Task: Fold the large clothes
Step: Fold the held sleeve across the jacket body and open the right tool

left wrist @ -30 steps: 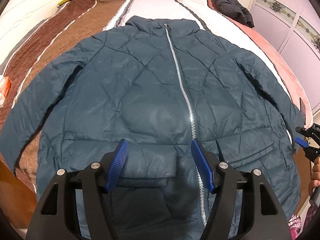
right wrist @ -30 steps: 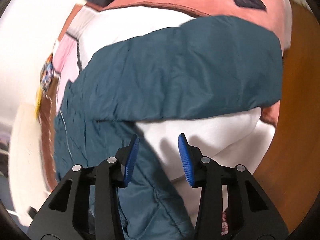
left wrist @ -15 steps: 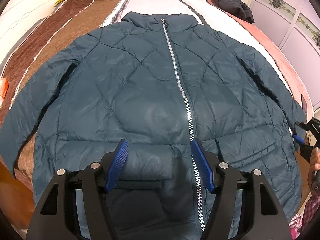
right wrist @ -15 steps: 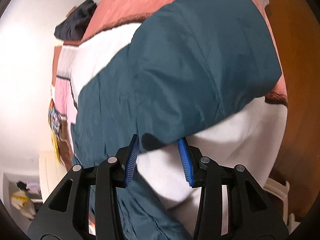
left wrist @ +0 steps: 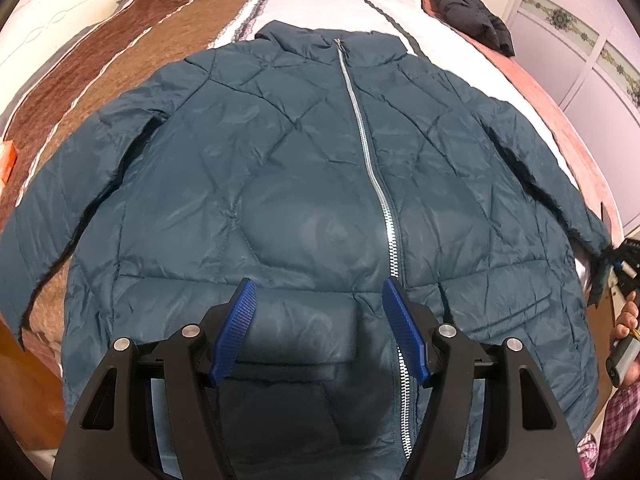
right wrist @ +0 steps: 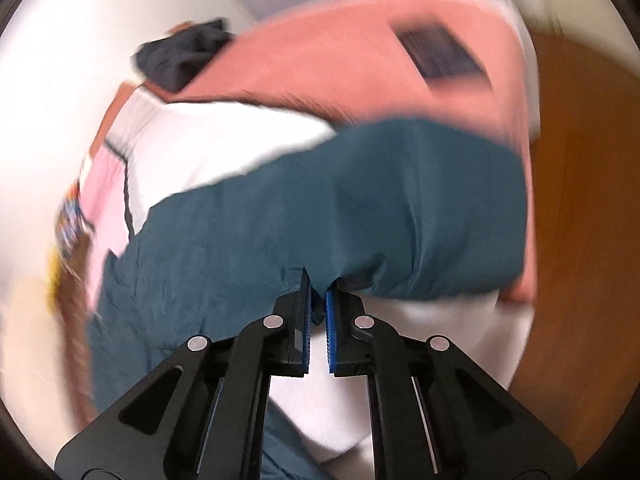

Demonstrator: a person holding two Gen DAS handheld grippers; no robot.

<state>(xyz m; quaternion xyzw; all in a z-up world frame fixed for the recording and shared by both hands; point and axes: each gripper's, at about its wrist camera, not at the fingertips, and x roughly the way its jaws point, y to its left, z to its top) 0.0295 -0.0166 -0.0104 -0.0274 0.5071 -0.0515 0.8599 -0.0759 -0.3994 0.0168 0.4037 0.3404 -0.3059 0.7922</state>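
Jacket (left wrist: 304, 184) sleeve edge between right gripper (right wrist: 318, 300) pads

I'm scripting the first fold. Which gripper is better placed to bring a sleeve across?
Right: the right gripper is shut on the jacket sleeve edge, while the left gripper hovers open above the hem.

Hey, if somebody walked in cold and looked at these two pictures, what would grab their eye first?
The big teal jacket, zipped up and spread front-up across the striped bed, fills the left view, with the open left tongs over its hem. In the blurry right view, the right tongs are pinched shut on the edge of the jacket's sleeve. A dark garment lies bunched at the far right of the bed.
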